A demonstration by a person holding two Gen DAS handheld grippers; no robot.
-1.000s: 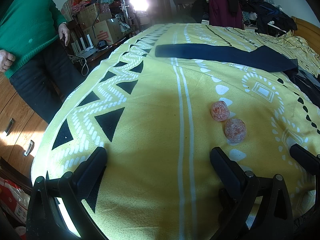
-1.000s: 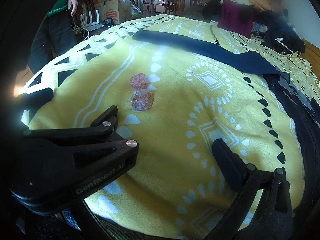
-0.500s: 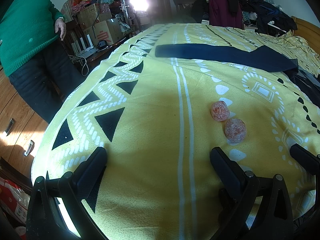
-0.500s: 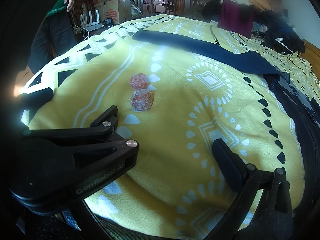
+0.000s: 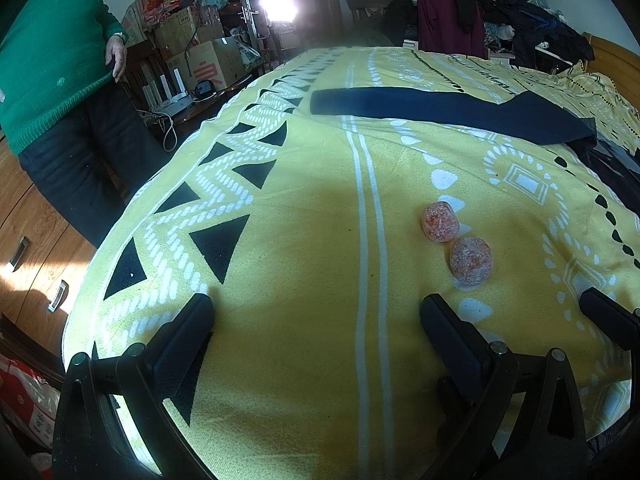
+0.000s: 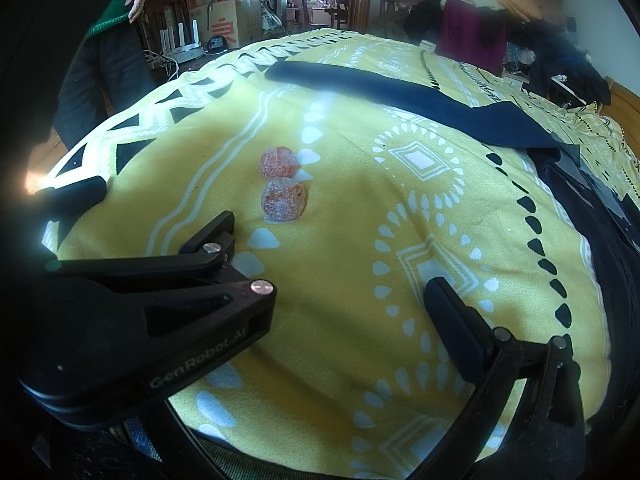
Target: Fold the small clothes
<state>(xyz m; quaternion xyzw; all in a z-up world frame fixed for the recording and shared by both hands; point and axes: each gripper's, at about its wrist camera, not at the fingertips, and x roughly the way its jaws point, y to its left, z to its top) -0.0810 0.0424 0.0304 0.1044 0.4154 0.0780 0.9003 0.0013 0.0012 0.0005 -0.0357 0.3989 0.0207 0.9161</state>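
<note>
Two small orange-red speckled bundles lie side by side on the yellow patterned blanket (image 5: 312, 216), the far bundle (image 5: 439, 222) (image 6: 279, 162) and the near bundle (image 5: 470, 260) (image 6: 284, 199). A long dark navy garment (image 5: 440, 110) (image 6: 400, 92) lies flat across the blanket farther back. My left gripper (image 5: 316, 312) hovers open and holds nothing, with the bundles just ahead of its right finger. My right gripper (image 6: 320, 308) also stands open and holds nothing. Its left finger is hidden behind the left gripper's body (image 6: 160, 312), which sits close beside it.
A person in a green sweater (image 5: 52, 60) stands left of the bed by wooden drawers. Cardboard boxes (image 5: 208, 64) and piled clothes (image 5: 480, 4) crowd the back. More dark fabric (image 6: 600, 208) drapes over the blanket's right side. The blanket's left edge drops off near my left finger.
Both grippers, the bundles and the garment have stayed in place. Only the person's hand at the left has shifted slightly.
</note>
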